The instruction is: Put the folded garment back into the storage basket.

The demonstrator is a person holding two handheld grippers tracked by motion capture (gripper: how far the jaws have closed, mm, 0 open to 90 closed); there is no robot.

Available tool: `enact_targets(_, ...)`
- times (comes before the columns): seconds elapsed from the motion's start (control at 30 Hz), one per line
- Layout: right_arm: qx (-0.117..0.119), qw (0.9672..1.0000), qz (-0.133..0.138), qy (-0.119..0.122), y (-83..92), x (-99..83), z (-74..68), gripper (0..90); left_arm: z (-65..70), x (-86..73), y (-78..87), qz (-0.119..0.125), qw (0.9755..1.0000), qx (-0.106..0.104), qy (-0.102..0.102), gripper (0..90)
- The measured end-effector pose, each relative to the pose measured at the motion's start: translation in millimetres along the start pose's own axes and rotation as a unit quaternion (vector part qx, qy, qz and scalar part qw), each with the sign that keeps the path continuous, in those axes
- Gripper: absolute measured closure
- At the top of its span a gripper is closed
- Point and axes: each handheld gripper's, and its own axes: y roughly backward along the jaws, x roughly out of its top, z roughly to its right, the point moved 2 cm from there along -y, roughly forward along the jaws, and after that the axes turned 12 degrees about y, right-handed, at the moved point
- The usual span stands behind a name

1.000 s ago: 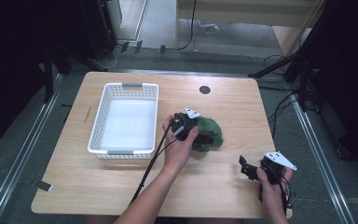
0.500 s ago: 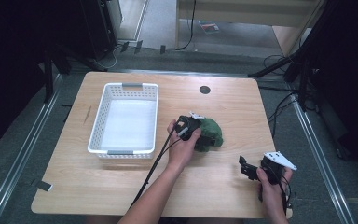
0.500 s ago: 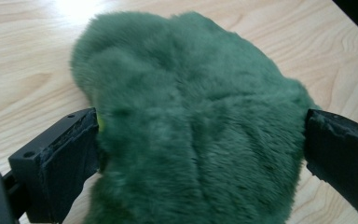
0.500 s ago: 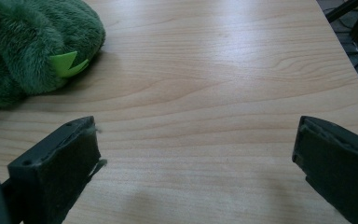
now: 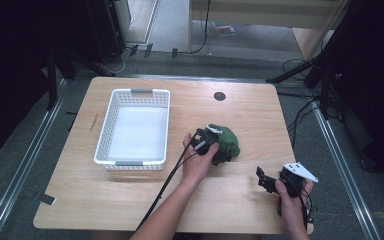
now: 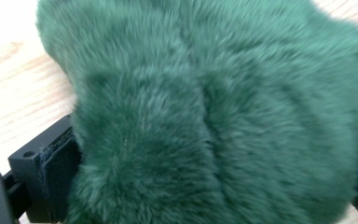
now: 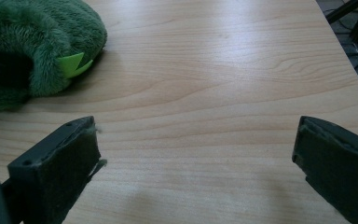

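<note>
The soft green furry toy lies on the light wooden tabletop, at about 3 o'clock from the white plastic basket. The left hand-held gripper has its jaws set wide on both sides of the toy. I think they have not squeezed yet, but the fur hides the pads. A good grab takes the thick middle, not loose fluff, and closes slowly. The right hand-held gripper waits wide and holds nothing, at about 5 o'clock from the toy.
</note>
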Motion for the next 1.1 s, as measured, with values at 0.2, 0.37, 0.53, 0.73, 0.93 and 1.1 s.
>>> enact_targets(0.2,0.0,1.0,0.001,0.001,-0.2,0.1,0.0,0.8,1.9,0.1,-0.3,-0.001,0.9999,0.009,0.008,0.0)
enact_targets(0.37,0.0,1.0,0.0,0.001,-0.2,0.0,0.0,0.8,5.2,-0.6,-1.0,-0.007,0.9995,0.031,0.0,0.0)
enact_targets(0.53,0.001,1.0,0.0,0.001,-0.3,0.1,-0.2,0.8,8.1,-2.2,5.0,-0.006,0.9989,0.039,-0.025,10.8)
enact_targets(0.73,0.0,1.0,-0.002,0.003,-0.4,0.1,-0.7,0.8,8.6,1.0,18.5,0.006,0.9994,0.025,-0.022,18.5)
enact_targets(0.93,0.001,1.0,-0.002,0.003,-0.6,0.1,-0.6,0.8,9.9,8.2,39.9,0.029,0.9993,0.008,-0.022,20.4)
enact_targets(1.1,0.001,1.0,-0.002,0.002,-0.4,0.1,-0.6,0.8,7.4,15.7,59.4,0.047,0.9988,-0.005,-0.012,20.8)
